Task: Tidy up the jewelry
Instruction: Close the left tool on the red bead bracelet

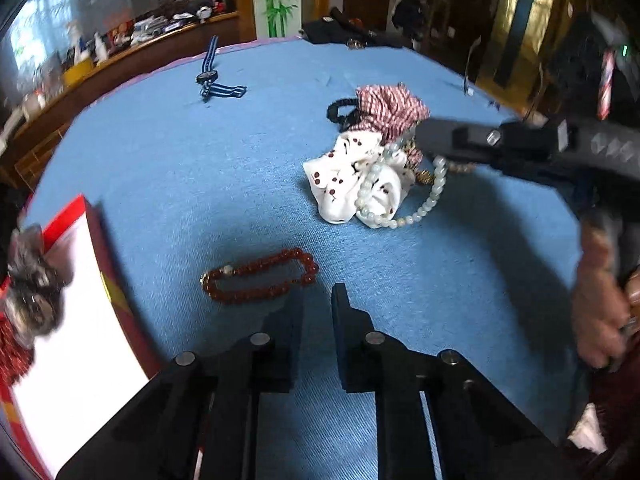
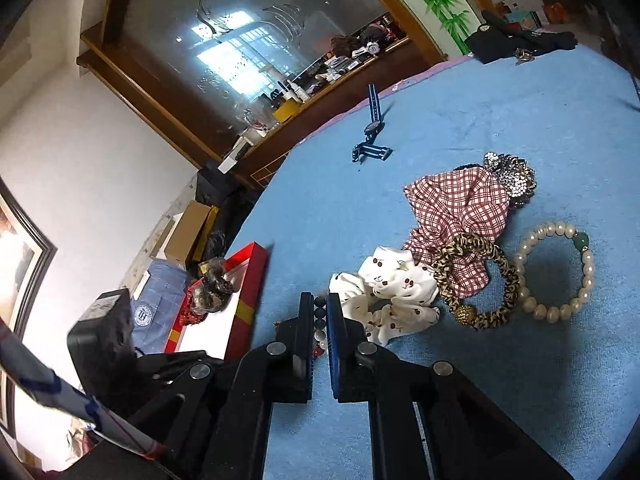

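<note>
A red bead bracelet (image 1: 260, 280) lies on the blue cloth just ahead of my left gripper (image 1: 316, 300), which is open and empty. My right gripper (image 2: 319, 312) is shut on a string of dark, white and red beads (image 2: 319, 330) held between its fingers. It also shows in the left wrist view (image 1: 436, 136), over the pile of scrunchies. The pile holds a white cherry-print scrunchie (image 2: 394, 288), a red checked scrunchie (image 2: 460, 208), a leopard hair tie (image 2: 480, 280) and a pearl bracelet (image 2: 556, 272). A red box with a white lining (image 1: 92, 320) at the left holds a few pieces.
A blue striped watch (image 1: 212, 76) lies at the far side of the round table (image 1: 200, 184). Dark fabric items (image 1: 344, 32) sit at the far edge. A rhinestone piece (image 2: 512, 176) rests behind the checked scrunchie. A wooden cabinet with clutter stands beyond the table.
</note>
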